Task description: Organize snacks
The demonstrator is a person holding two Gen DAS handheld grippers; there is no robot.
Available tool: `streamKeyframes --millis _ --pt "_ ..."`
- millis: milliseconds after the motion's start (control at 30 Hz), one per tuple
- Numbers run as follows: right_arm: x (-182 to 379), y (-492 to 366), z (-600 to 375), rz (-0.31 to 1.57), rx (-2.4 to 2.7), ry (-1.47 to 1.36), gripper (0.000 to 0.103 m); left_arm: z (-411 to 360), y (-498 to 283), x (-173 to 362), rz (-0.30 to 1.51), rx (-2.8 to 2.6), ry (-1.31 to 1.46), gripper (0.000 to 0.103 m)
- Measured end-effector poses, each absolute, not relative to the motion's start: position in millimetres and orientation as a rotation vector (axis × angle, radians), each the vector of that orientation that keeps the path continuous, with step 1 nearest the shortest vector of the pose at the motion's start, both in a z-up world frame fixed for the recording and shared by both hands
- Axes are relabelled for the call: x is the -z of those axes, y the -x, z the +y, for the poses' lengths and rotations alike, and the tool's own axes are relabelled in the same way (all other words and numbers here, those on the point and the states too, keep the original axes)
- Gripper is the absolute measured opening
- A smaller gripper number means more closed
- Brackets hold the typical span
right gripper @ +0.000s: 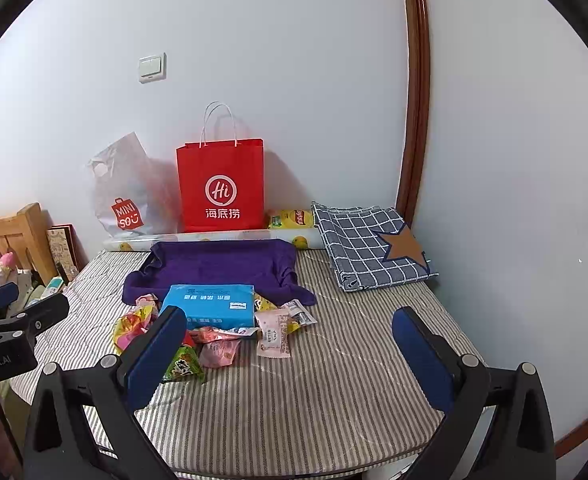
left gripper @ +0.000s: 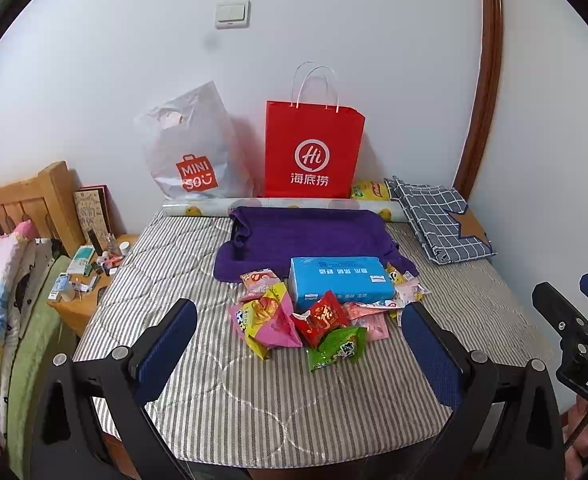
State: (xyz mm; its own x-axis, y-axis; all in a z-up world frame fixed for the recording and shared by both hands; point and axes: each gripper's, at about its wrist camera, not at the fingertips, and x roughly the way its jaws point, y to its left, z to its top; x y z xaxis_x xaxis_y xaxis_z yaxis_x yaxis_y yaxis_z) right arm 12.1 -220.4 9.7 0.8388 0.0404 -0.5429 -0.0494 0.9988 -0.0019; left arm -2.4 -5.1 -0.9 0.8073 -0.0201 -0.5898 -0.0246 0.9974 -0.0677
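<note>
Snacks (left gripper: 306,324) lie scattered beside blue tissue pack (left gripper: 340,282), none sorted; left gripper (left gripper: 300,330) and right gripper (right gripper: 289,344) gape wide, empty.

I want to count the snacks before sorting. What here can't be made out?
- Snack pile: packets overlap, so no exact count in either view.
- Right wrist view: the right gripper's near finger covers part of the pile.
- Red paper bag and white plastic bag: contents hidden by their sides.
- Blue pack: print too small.

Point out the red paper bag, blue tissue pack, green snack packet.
red paper bag (left gripper: 314,148), left wrist view, front face
blue tissue pack (left gripper: 340,280), left wrist view, top face
green snack packet (left gripper: 336,348), left wrist view, wrapper middle
</note>
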Motion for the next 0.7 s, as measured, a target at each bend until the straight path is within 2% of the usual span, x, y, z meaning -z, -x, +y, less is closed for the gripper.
streamKeyframes --millis 700 --pt "-10.0 -11.9 -222.3 0.585 -0.038 0.024 0.103 -12.9 -2.9 -1.4 0.628 0.016 0.075 0.101"
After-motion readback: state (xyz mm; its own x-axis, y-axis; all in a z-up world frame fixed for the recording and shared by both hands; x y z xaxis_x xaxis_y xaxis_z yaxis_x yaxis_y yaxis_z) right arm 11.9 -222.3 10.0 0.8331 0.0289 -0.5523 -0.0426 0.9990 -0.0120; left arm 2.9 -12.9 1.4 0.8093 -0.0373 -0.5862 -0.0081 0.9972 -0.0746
